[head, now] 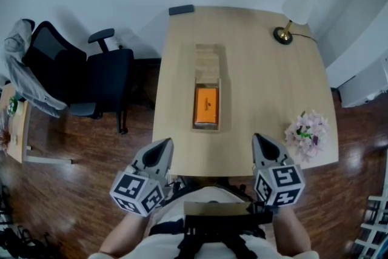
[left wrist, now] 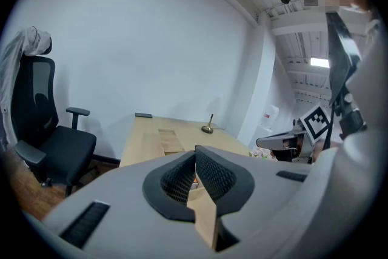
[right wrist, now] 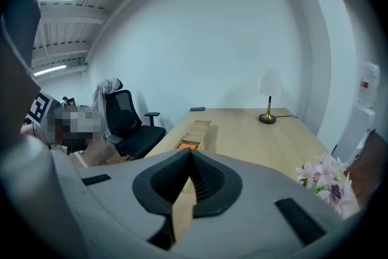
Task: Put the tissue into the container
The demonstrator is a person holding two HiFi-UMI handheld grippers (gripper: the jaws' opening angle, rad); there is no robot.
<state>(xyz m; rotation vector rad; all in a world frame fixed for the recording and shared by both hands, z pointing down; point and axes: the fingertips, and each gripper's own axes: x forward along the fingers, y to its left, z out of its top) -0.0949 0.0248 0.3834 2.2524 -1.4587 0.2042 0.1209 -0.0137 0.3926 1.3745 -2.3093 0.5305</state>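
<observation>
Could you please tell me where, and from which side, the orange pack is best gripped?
Probably across its two long edges, straight down from above: the orange pack lies flat, long axis pointing away from the person, and the wooden container seems to frame it closely, so a sideways approach looks blocked.

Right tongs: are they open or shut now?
Shut. The right tongs have both pads meeting at the tip, nothing between them.

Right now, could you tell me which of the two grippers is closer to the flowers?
The right gripper: the flowers stand just to its right, while the left gripper is farther off, on the person's other side.
</observation>
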